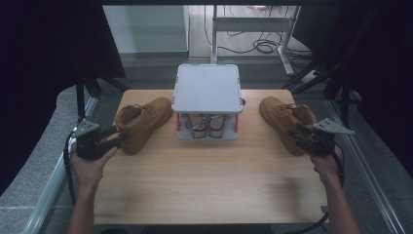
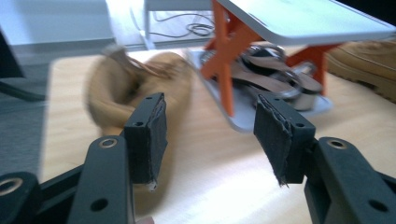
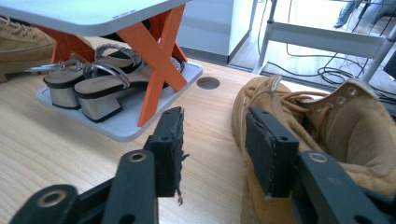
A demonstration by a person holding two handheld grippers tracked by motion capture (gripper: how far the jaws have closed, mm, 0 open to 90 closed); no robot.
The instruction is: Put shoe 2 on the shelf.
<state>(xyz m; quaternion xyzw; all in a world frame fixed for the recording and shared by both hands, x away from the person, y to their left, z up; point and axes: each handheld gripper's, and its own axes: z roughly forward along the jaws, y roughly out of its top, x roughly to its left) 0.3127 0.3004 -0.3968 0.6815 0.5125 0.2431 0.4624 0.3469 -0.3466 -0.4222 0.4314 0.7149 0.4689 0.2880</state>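
Two tan suede boots flank a shoe rack on a wooden table

Left boot [image 1: 141, 121] lies just beyond the open left gripper [image 1: 118, 136], right boot [image 1: 285, 119] beside the open, empty right gripper [image 1: 295, 135]; orange-legged white rack [image 1: 207, 87] shelters heeled sandals [image 1: 207, 125]; pale woodgrain tabletop [image 1: 209, 180], cabled floor behind.

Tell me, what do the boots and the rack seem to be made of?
Boots: probably tan suede or nubuck, since the surface looks matte and napped, with metal eyelets. Rack: likely plastic, given its smooth, matte light-grey shelves and orange cross legs. The material could also be painted.
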